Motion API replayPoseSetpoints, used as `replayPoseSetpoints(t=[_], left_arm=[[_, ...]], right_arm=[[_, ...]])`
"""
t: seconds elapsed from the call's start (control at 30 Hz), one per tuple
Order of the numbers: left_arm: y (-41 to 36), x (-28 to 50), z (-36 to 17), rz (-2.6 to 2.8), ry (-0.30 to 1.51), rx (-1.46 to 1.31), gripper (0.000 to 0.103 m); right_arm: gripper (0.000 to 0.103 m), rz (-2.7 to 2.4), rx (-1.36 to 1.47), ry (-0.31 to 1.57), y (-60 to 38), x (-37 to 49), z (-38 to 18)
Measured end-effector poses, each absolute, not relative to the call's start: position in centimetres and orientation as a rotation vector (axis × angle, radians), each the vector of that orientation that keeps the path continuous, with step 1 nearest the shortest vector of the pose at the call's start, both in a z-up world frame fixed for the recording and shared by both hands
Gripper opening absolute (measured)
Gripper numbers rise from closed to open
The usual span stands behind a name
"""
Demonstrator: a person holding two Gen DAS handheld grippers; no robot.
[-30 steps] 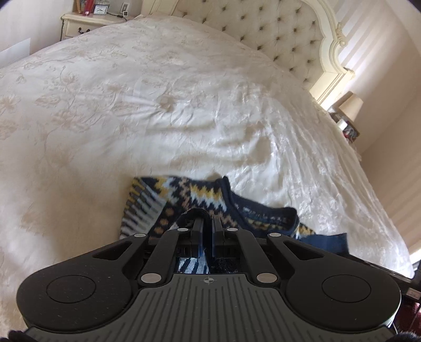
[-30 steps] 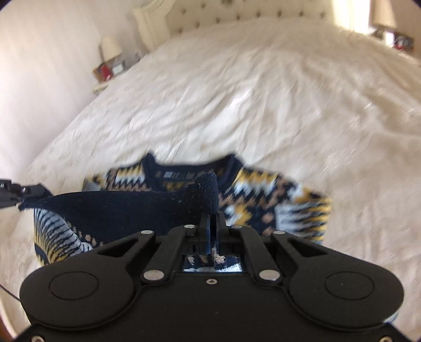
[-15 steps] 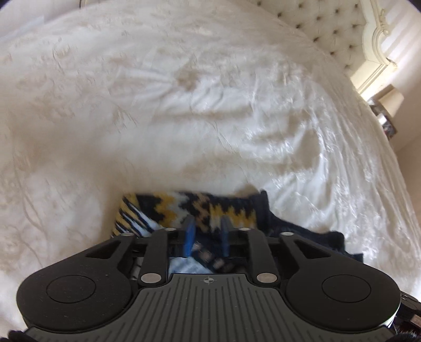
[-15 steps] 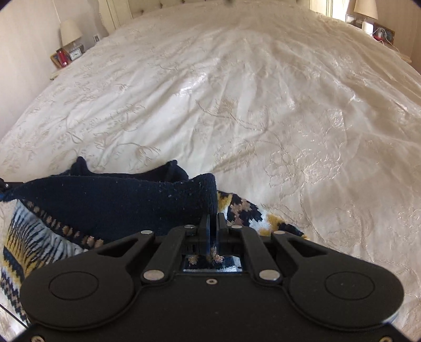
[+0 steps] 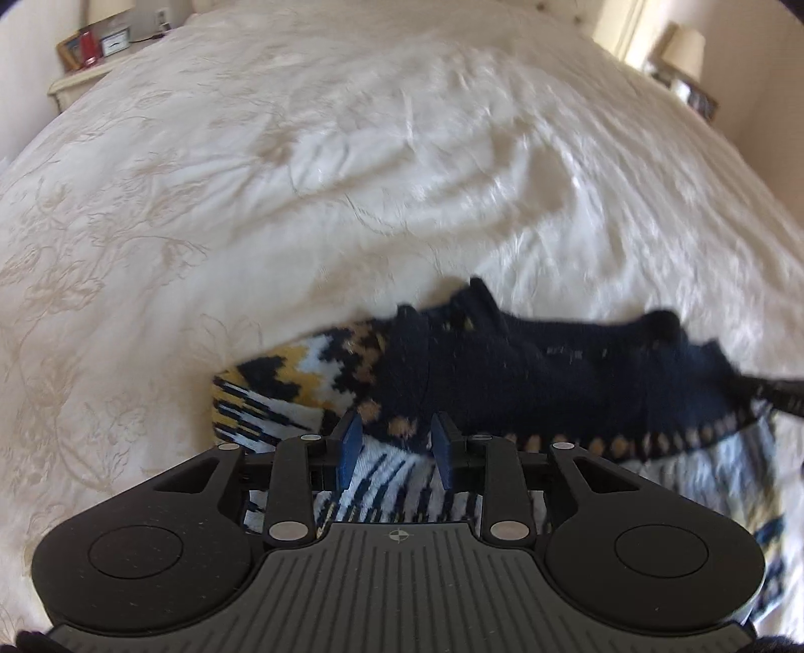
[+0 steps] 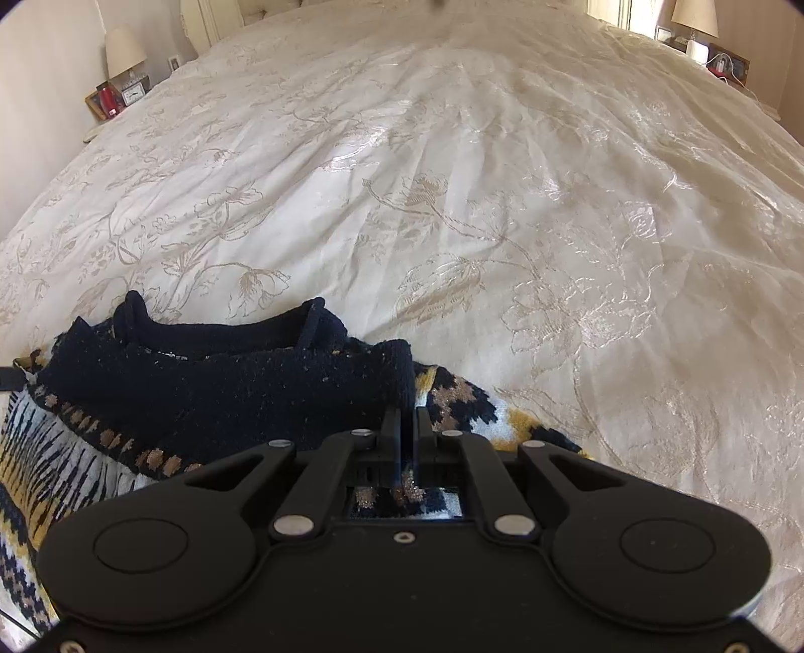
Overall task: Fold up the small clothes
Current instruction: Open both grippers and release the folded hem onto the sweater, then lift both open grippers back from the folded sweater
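A small knitted sweater (image 5: 527, 371), navy with yellow, white and tan patterns, lies folded over on the cream bedspread (image 5: 301, 191); its navy hem lies across the patterned body. My left gripper (image 5: 397, 442) hovers just above the sweater's left side with its blue pads apart and opening; nothing is pinched between them. In the right wrist view the same sweater (image 6: 211, 382) lies at lower left, and my right gripper (image 6: 407, 427) is shut on the navy hem corner at the sweater's right side.
The wide bedspread (image 6: 502, 201) stretches away beyond the sweater. A nightstand with a lamp (image 6: 123, 50), a clock and a red item stands at far left. Another lamp (image 6: 696, 15) stands at far right. A tufted headboard edge shows at the top.
Both grippers came down toward the bed, laying the navy hem over the sweater's upper part. The left gripper's pads parted and let go of the hem; the right stayed shut on it.
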State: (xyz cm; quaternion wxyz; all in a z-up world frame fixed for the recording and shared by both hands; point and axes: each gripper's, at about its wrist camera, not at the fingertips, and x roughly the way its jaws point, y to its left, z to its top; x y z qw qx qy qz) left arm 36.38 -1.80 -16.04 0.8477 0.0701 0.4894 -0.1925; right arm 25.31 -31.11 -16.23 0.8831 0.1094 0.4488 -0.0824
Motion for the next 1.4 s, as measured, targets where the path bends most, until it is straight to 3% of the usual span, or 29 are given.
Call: replayPoseSetpoints(t=[0.2, 0.4, 0.43, 0.5, 0.53, 0.57, 0.63, 0.83, 1.13, 1.2, 1.27, 1.4], left_arm=[[-0.6, 39.2, -19.2, -0.273, 1.105, 0.132, 0.037], [-1.0, 39.3, -18.7, -0.278, 1.08, 0.207, 0.042], [-0.9, 39.1, -18.3, -0.281, 1.071, 0.202, 0.044], [-0.5, 38.5, -17.3, -0.29, 1.045, 0.182, 0.05], [-0.4, 38.1, -16.7, -0.294, 1.032, 0.174, 0.06], [-0.2, 37.7, -16.2, -0.299, 1.022, 0.17, 0.072], [-0.1, 36.6, -14.9, -0.316, 1.0, 0.164, 0.078], [-1.5, 32.3, -13.7, -0.389, 1.004, 0.222, 0.078], [-2.9, 27.9, -17.8, -0.429, 1.114, 0.39, 0.078], [-2.2, 28.1, -18.9, -0.404, 1.133, 0.405, 0.081], [-1.4, 28.5, -19.5, -0.397, 1.142, 0.388, 0.094], [-0.8, 29.0, -19.7, -0.398, 1.161, 0.377, 0.096]], right_arm=[[0.01, -0.197, 0.203, 0.978, -31.5, 26.3, -17.2], [0.01, -0.296, 0.186, 1.017, -32.6, 27.3, -18.4], [0.017, -0.31, 0.209, 1.01, -33.0, 27.2, -18.3], [0.041, -0.334, 0.254, 0.977, -33.6, 26.6, -17.7], [0.062, -0.337, 0.258, 0.956, -33.6, 26.2, -17.3], [0.075, -0.332, 0.255, 0.934, -33.5, 25.8, -16.7], [0.074, -0.307, 0.256, 0.907, -33.2, 25.0, -15.8], [0.081, -0.268, 0.269, 0.868, -30.3, 22.6, -13.6], [0.087, -0.124, 0.192, 0.939, -22.8, 19.5, -14.5], [0.087, -0.119, 0.167, 0.978, -22.2, 19.2, -15.5], [0.087, -0.141, 0.123, 1.026, -22.1, 18.8, -16.5], [0.088, -0.203, 0.147, 1.08, -24.3, 17.8, -18.4]])
